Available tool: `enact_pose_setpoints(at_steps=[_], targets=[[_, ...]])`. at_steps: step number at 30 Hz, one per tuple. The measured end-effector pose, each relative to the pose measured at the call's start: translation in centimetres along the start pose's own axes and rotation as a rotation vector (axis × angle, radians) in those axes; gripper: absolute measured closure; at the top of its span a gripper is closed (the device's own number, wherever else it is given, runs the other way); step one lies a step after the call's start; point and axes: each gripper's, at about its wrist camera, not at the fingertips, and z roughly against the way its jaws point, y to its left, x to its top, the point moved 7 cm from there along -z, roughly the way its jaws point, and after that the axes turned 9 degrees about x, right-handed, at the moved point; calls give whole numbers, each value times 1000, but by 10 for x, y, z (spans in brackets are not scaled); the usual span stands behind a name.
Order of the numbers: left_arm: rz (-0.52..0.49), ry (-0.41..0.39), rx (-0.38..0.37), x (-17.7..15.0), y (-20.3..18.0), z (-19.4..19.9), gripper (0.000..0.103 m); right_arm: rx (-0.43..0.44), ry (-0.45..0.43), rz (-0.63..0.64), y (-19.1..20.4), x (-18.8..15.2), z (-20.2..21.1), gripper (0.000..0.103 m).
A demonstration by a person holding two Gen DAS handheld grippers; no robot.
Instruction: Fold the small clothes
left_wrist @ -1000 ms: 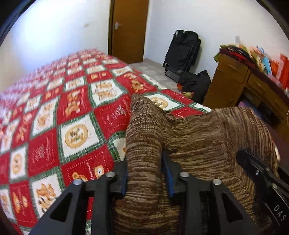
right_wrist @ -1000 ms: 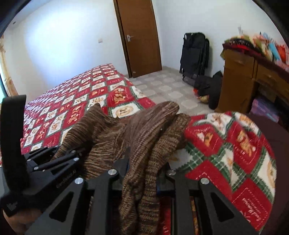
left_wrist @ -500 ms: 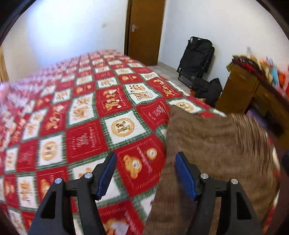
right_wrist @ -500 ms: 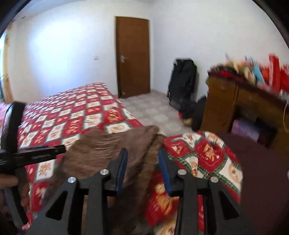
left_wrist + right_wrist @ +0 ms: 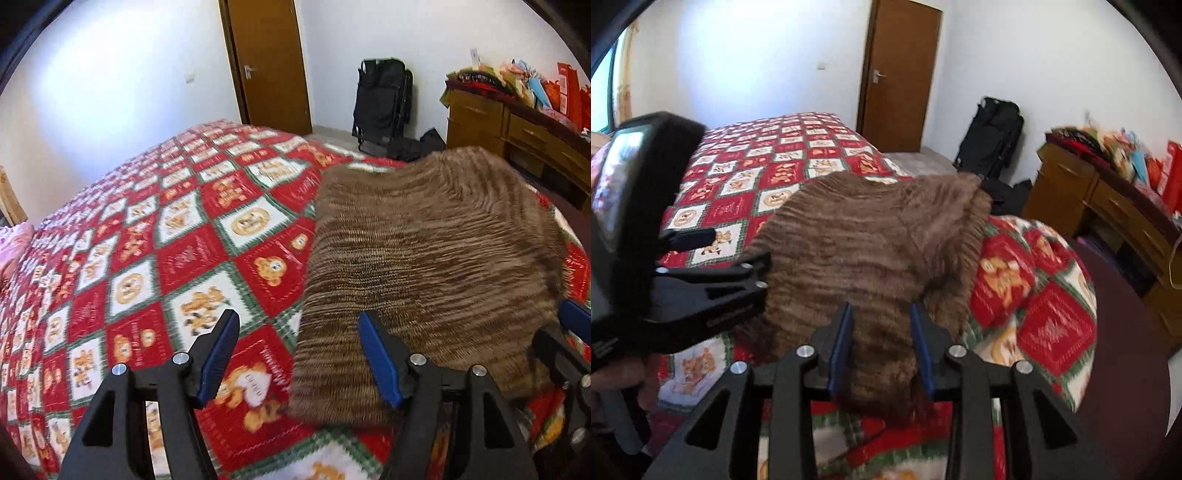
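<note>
A brown striped knitted garment (image 5: 424, 258) lies spread flat on the red, white and green patterned bedspread (image 5: 147, 258). My left gripper (image 5: 299, 332) hangs open just above the bed at the garment's near left edge; one finger is over the quilt, the other over the knit, and nothing is gripped. In the right wrist view the same garment (image 5: 871, 236) fills the middle. My right gripper (image 5: 881, 317) sits over its near right part. Its jaws are closing, with knit showing between the blue pads, which do not visibly pinch it. The left gripper (image 5: 738, 247) shows at that view's left.
A raised fold of bedspread (image 5: 1034, 288) lies right of the garment at the bed's corner. Beyond the bed are a brown door (image 5: 266, 62), a black bag (image 5: 380, 99) against the wall and a wooden dresser (image 5: 517, 133) piled with colourful items. A hand (image 5: 617, 373) holds the left gripper.
Both grippers let go of the bunched garment and drew back toward the near edge. The garment dropped and now lies flat. The left jaws opened wide.
</note>
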Motion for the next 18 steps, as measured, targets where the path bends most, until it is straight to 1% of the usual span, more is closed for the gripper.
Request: enact_pose_setpoints(at_steps=[2, 3, 4, 6, 7, 10, 11, 13, 15, 18], targets=[[14, -51, 7, 2, 7, 18, 35, 5, -41, -65, -1, -2, 19, 65], [26, -85, 9, 3, 12, 30, 35, 2, -84, -96, -2, -1, 32, 55], [33, -103, 7, 4, 15, 37, 35, -11, -140, -133, -3, 0, 48, 36], [42, -132, -8, 4, 20, 54, 35, -45, -219, -184, -9, 2, 71, 19], [44, -146, -14, 4, 23, 63, 34, -62, -265, -209, -11, 3, 87, 19], [59, -183, -5, 2, 32, 88, 31, -107, -333, -238, -15, 8, 114, 18], [64, -198, 1, 2, 35, 95, 30, -119, -348, -251, -17, 9, 120, 17], [71, -231, 23, 1, 41, 112, 27, -132, -379, -277, -21, 10, 133, 10], [65, -256, 64, 1, 46, 126, 22, -147, -404, -284, -21, 12, 142, 9], [74, -311, 92, 4, 52, 142, 21, -172, -429, -269, -17, 17, 151, 7]])
